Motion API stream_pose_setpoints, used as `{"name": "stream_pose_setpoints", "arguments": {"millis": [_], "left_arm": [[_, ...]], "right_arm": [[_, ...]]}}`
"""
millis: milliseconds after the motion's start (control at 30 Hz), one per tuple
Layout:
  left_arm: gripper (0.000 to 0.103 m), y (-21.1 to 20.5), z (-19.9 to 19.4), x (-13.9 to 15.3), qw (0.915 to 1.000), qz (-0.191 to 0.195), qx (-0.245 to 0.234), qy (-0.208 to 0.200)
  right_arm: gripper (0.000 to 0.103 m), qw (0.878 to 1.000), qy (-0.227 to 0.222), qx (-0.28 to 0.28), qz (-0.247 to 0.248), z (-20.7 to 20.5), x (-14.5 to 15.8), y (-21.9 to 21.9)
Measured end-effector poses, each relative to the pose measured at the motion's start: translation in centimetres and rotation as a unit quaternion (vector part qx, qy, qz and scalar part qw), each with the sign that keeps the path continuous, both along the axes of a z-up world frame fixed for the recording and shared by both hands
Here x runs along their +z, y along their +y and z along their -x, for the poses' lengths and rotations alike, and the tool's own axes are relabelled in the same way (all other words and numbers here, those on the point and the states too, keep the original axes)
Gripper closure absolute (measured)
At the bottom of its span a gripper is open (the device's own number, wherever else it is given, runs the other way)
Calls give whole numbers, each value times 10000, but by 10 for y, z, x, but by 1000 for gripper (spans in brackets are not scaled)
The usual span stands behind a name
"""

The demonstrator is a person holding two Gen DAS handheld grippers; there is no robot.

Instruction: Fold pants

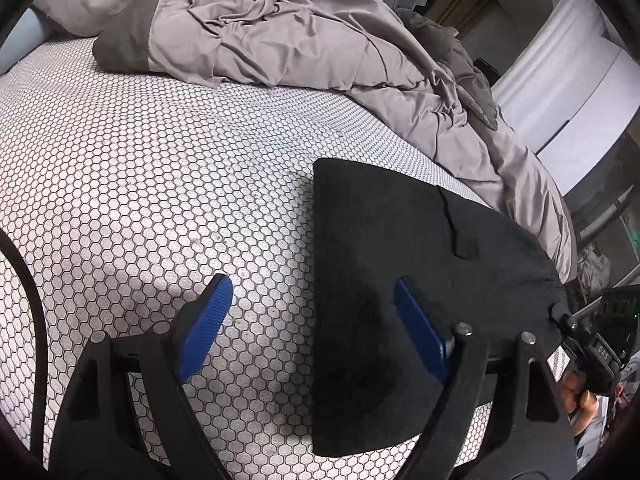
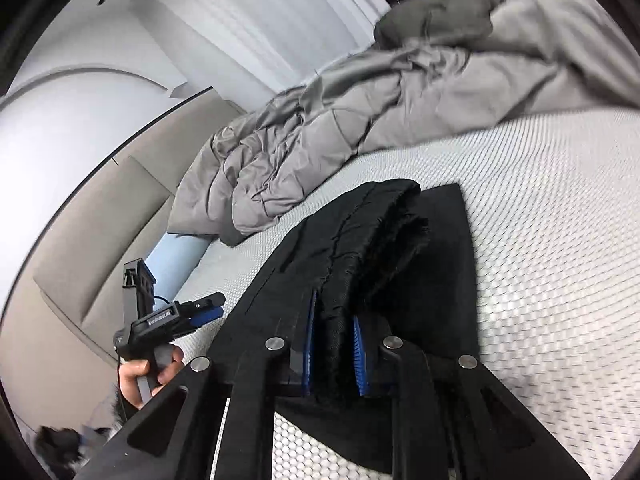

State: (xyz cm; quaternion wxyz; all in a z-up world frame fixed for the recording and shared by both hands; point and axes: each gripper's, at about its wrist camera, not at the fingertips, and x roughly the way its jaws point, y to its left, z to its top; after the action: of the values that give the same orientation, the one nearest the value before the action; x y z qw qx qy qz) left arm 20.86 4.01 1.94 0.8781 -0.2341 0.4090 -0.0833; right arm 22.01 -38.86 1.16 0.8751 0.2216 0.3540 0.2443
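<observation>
The black pants (image 1: 400, 248) lie folded into a thick flat stack on the hexagon-patterned mattress (image 1: 160, 184). My left gripper (image 1: 312, 308) is open and hangs low over the stack's left edge. One blue pad (image 1: 420, 332) is above the cloth and the other is above bare mattress, with nothing pinched. In the right wrist view my right gripper (image 2: 334, 320) is shut on a bunched edge of the pants (image 2: 432, 264), lifted into a ridge between the blue pads. A hand holds the left gripper (image 2: 218, 307) at the lower left of that view.
A crumpled grey duvet (image 1: 288, 40) covers the far part of the bed and trails down its right side. A pale blue pillow (image 2: 180, 252) and a beige padded headboard (image 2: 100, 232) are beyond it. White wall panels (image 2: 248, 12) stand behind.
</observation>
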Motion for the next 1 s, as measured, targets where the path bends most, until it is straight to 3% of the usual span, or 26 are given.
{"name": "stream_pose_setpoints", "arguments": {"millis": [67, 133, 167, 200, 267, 333, 467, 633, 833, 933, 1000], "left_arm": [[22, -6, -1, 1, 9999, -142, -51, 31], [22, -17, -6, -1, 9992, -368, -136, 67], [22, -22, -5, -1, 9987, -477, -191, 47], [22, -26, -2, 2, 9980, -582, -244, -17], [22, -35, 4, 8, 9961, -776, -353, -223], [22, -50, 11, 16, 9918, -993, -597, -535], [22, -87, 28, 24, 9758, -1429, -1341, -973], [22, -121, 20, -11, 9514, -2344, -1983, -260], [19, -112, 18, -17, 9559, -2155, -1993, -62], [28, -109, 26, -7, 9600, -2061, -1881, -217], [28, -104, 34, 5, 9645, -1825, -1845, -489]], "right_arm": [[86, 9989, 301, -42, 350, -5, -13, -2], [72, 9880, 965, -408, 1139, -19, -47, 3], [72, 9837, 1209, -441, 1259, -26, -57, 5], [69, 9848, 1280, -467, 1074, -28, -63, 1], [67, 9891, 1104, -557, 806, -25, -49, -6], [67, 9900, 667, -727, 1012, -17, -31, -6], [67, 9934, 157, -527, 1003, -7, -11, 10], [67, 9874, 78, 170, 1569, -15, -18, 71], [66, 9666, 108, 762, 2444, -20, -45, 127], [67, 9493, 6, 935, 3002, -16, -56, 135], [67, 9410, -5, 970, 3243, -10, -54, 127]]}}
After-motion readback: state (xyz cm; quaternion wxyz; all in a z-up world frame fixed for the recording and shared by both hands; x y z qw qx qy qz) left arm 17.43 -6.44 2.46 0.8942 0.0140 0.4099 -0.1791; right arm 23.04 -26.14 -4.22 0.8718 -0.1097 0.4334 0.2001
